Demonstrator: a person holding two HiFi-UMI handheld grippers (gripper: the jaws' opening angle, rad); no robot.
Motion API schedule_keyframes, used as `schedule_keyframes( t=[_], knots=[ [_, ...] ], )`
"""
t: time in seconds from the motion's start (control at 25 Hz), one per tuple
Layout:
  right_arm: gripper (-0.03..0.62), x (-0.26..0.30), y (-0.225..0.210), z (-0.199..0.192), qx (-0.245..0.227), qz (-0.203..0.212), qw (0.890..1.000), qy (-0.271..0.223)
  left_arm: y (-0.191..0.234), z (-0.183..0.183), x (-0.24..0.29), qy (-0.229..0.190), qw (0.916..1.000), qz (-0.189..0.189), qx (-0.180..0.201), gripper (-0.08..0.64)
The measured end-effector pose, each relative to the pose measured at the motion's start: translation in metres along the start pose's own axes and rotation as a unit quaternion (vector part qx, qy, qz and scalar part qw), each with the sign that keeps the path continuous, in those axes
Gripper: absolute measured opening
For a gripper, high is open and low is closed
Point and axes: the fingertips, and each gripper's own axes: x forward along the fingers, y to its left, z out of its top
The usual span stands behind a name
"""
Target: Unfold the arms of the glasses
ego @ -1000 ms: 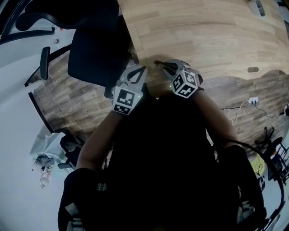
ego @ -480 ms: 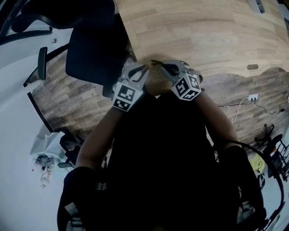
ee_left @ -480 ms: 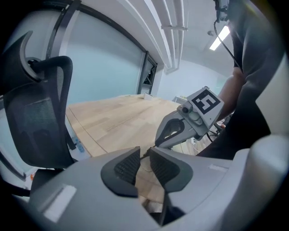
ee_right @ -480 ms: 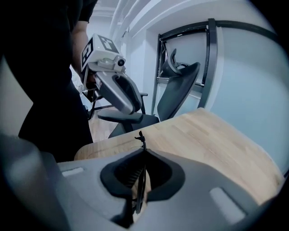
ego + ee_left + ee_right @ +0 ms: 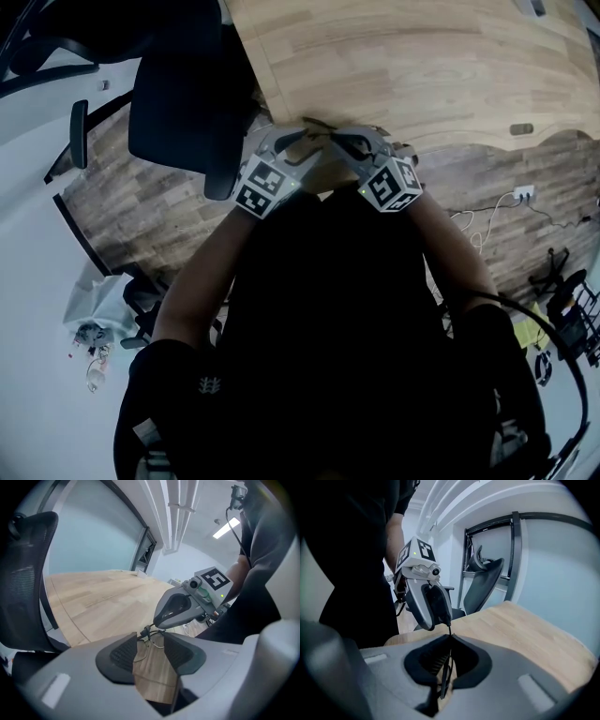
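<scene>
Over the bench's [image 5: 422, 66] near edge, the right gripper [image 5: 450, 639], jaws just closed, clamps the glasses [image 5: 146, 631] by a thin bar. The left gripper's [image 5: 150, 641] jaws have just opened, pads off the frame. Likely mid-unfolding; next, the left must regrip an arm and swing it out.

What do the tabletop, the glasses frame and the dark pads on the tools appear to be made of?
Pale plank tabletop: wood or wood-look laminate, matt; grain and board seams show.
Thin dark-framed glasses: probably metal wire, judging by the very slender rims, though too small to be sure.
Dark ribbed pads: likely rubber, matt with fine ridges.
</scene>
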Motion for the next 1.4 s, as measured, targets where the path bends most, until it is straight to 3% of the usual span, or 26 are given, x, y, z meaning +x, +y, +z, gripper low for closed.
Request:
schedule_keyframes(
  t=[0.36,0.64,0.84,1.12,1.4],
  knots=[
    [0.016,-0.012,0.005,-0.002,0.012,-0.012,1.000,-0.019,-0.022,0.009,0.004,-0.012,0.9997,-0.020,0.005,0.163],
    [0.108,-0.031,0.015,-0.017,0.026,-0.031,0.999,-0.009,-0.051,0.029,0.000,-0.031,0.9977,-0.051,0.030,0.155],
    [0.132,-0.043,0.025,-0.036,0.052,-0.042,0.998,0.011,-0.075,0.031,0.001,-0.027,0.9956,-0.075,0.051,0.155],
    [0.133,-0.055,0.021,-0.060,0.103,-0.094,0.989,0.039,-0.098,0.036,0.005,-0.022,0.9913,-0.101,0.082,0.155],
    [0.133,-0.068,0.023,-0.068,0.117,-0.119,0.985,0.046,-0.126,0.048,0.012,-0.020,0.9846,-0.132,0.113,0.155]
  ],
)
